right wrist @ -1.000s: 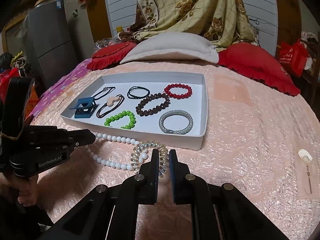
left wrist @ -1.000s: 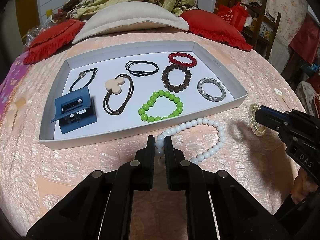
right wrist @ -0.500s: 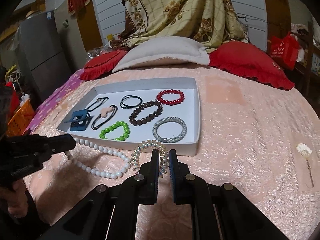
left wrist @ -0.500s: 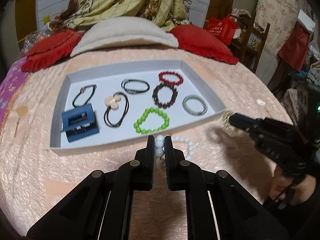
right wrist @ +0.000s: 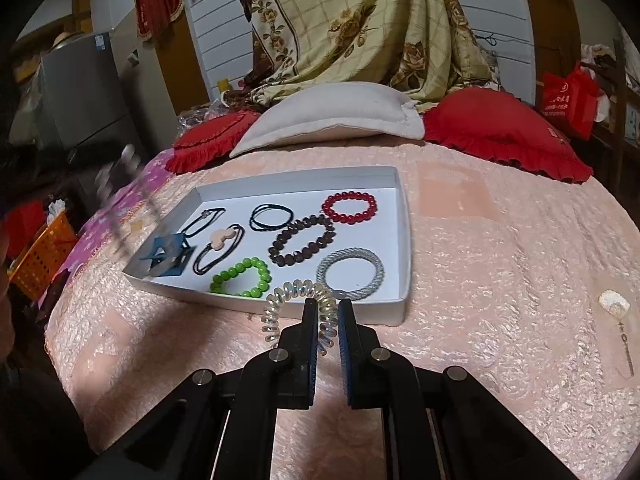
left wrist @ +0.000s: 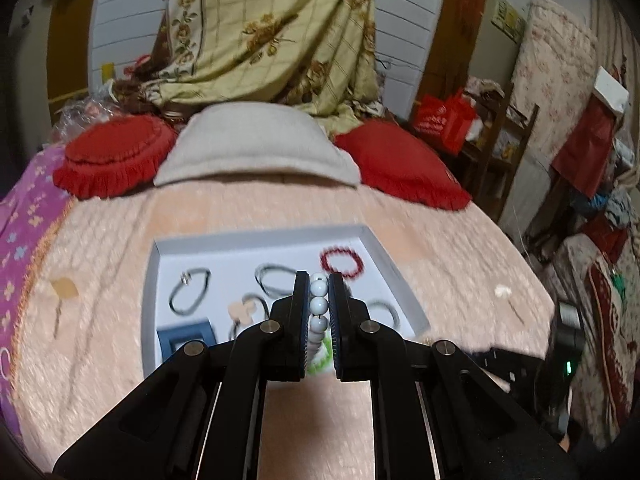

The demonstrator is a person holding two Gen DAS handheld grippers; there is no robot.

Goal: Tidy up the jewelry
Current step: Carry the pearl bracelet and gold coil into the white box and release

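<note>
My left gripper is shut on a strand of white beads, held in the air above the near part of the white tray; the strand's lower end hangs out of sight behind the fingers. My right gripper is shut on a clear spiral hair tie just in front of the tray's near wall. Inside the tray lie a red bead bracelet, a brown one, a green one, a grey ring, black hair ties and a blue claw clip.
The tray sits on a pink quilted bed. A beige pillow and red cushions line the far side. A small pearl pin lies to the right. An orange basket stands beyond the bed's left edge.
My left gripper has risen with the white bead strand, lifting it off the bed, and now looks over the tray from higher up. The right gripper has barely moved with the spiral tie.
</note>
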